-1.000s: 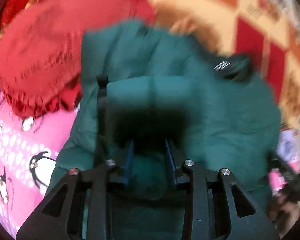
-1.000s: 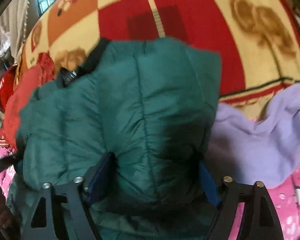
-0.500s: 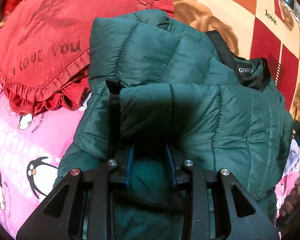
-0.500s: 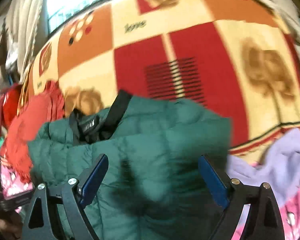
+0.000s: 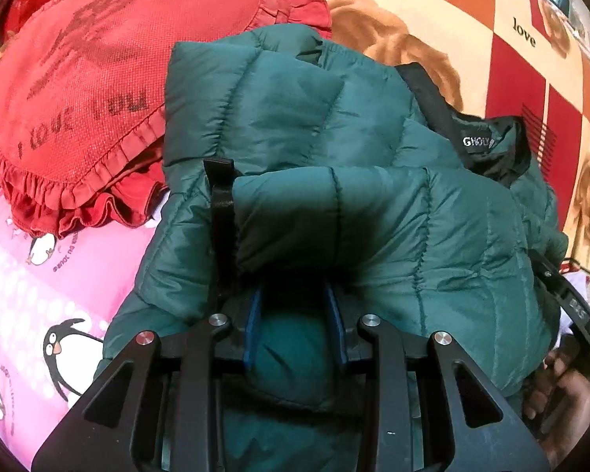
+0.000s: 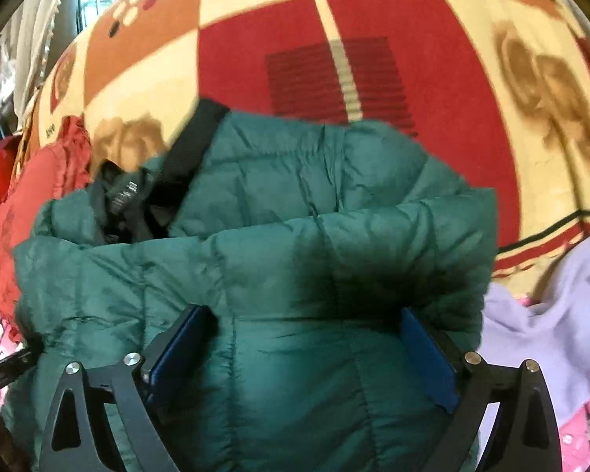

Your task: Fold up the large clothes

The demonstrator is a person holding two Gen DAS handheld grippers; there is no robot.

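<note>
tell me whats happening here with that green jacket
A person with hand-held tongs in each hand is folding a dark green puffer jacket on a bed covered with a patchwork blanket. The left tongs are pinched on a fold of the jacket. The right tongs straddle the jacket's padded bulk with their jaws opening wide, apparently letting go. A red heart-shaped cushion lies beside the jacket, and a lilac garment lies on its other side.

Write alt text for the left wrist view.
The left gripper pinches a fold of a green puffer jacket lying on a pink penguin sheet. A red frilled cushion sits beyond it on a patterned blanket.
</note>
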